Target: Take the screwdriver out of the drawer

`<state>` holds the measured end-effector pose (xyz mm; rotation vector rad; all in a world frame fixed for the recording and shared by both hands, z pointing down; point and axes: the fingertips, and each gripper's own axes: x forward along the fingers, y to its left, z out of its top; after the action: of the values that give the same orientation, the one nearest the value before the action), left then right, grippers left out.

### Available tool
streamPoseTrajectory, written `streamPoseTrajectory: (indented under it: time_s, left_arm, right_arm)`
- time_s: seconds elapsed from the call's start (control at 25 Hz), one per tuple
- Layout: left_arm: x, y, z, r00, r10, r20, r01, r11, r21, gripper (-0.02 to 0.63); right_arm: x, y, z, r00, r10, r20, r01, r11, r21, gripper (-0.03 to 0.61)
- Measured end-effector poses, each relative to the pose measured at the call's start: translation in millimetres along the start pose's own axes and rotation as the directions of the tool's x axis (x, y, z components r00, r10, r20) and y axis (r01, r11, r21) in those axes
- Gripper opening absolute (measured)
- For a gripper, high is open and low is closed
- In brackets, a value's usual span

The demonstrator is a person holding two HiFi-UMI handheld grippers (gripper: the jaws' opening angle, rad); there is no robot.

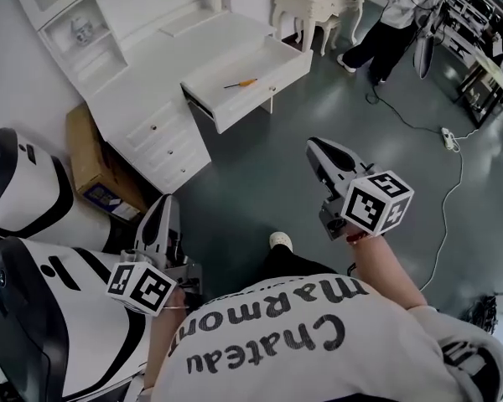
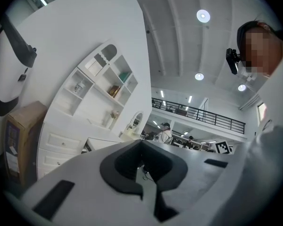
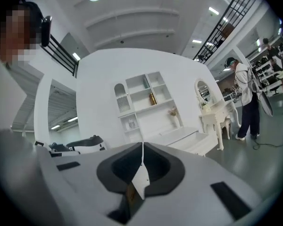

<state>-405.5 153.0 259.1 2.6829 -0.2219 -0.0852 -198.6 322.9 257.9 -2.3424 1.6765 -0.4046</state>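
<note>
A light printed shirt (image 1: 318, 350) is filling the bottom of the head view, with one white shoe (image 1: 280, 241) peeking out beyond it on the dark grey floor (image 1: 260, 182). The left gripper (image 1: 162, 206) is reaching out level at the lower left, its jaws pressed together on nothing. The right gripper (image 1: 318, 147) is doing the same at the right, its tips meeting along a thin seam and holding nothing.

Both are pointing toward a white desk (image 1: 151, 99) well ahead. Its drawer (image 1: 256, 97) is standing pulled out over the floor, and the screwdriver (image 1: 241, 83) is lying inside it on the drawer bottom, orange handle to the right, well apart from both grippers.

A cardboard box (image 1: 88, 162) is leaning against the desk's left end. Beside it, white-and-black rounded shells (image 1: 25, 195) are crowding the left edge. A small white table (image 1: 314, 7) is standing further back, and a standing person (image 1: 394, 23) is working near it.
</note>
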Motion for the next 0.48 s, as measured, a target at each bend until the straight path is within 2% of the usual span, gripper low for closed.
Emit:
streamPoseTrajectory:
  time_s: [0.16, 0.32, 0.48]
  left_arm:
    - [29, 11, 12, 0.999, 0.024, 0.023, -0.025, 0.999, 0.026, 0.021]
    - [61, 21, 20, 0.997, 0.062, 0.047, -0.063, 0.998, 0.018, 0.022]
    - [100, 24, 26, 0.996, 0.077, 0.047, -0.078, 0.997, 0.020, 0.023]
  right_arm:
    - [37, -20, 17, 0.999, 0.045, 0.008, -0.045, 0.999, 0.005, 0.031]
    - [68, -34, 34, 0.994, 0.109, -0.005, -0.109, 0.992, -0.064, 0.031]
    - [102, -62, 51, 0.994, 0.102, -0.038, -0.106, 0.987, -0.118, 0.031]
